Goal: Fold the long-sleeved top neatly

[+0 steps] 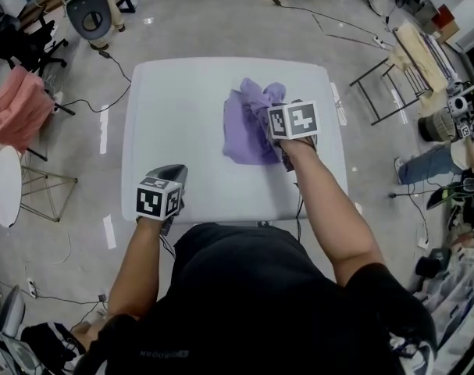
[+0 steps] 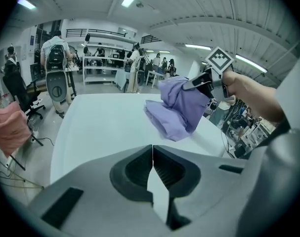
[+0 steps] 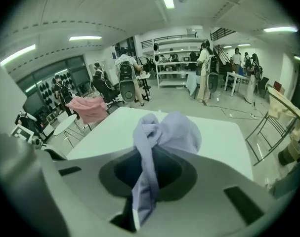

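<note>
A crumpled lilac long-sleeved top (image 1: 251, 123) lies on the right half of the white table (image 1: 174, 123). My right gripper (image 1: 287, 143) is shut on a bunch of its cloth and holds that part lifted above the table; in the right gripper view the top (image 3: 162, 137) bulges out past the jaws and a strip hangs between them. From the left gripper view the top (image 2: 177, 110) hangs from the right gripper (image 2: 201, 83), its lower part resting on the table. My left gripper (image 1: 168, 198) hovers at the table's near left edge, shut and empty (image 2: 152, 154).
A pink cloth (image 1: 18, 108) lies draped over a chair left of the table, beside a round white side table (image 1: 4, 186). An office chair (image 1: 92, 10) stands beyond the far left corner. A folding rack (image 1: 385, 84) and cables are on the floor to the right.
</note>
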Demonstrator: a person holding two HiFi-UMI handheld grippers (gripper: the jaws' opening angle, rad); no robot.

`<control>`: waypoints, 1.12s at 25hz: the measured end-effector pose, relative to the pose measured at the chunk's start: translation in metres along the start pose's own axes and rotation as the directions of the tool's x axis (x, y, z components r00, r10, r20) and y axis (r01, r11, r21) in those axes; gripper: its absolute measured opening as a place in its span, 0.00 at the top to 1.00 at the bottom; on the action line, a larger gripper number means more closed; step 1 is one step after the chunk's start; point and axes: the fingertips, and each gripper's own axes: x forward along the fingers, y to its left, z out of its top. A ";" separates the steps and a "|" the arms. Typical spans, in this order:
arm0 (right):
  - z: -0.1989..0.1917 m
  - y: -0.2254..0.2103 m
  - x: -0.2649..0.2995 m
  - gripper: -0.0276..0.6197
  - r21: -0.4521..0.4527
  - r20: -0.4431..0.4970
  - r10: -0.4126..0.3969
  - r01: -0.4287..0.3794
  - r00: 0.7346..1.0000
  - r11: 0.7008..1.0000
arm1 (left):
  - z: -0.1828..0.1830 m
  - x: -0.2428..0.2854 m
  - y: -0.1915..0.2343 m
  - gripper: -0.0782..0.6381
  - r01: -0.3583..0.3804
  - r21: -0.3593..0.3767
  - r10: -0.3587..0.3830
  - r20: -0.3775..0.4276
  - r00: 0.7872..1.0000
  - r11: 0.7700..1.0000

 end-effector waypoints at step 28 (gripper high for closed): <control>-0.053 0.097 -0.008 0.76 -0.170 0.133 0.031 -0.008 0.991 0.985 | 0.061 -0.011 0.027 0.88 0.129 0.134 -0.144 0.113 0.983 0.983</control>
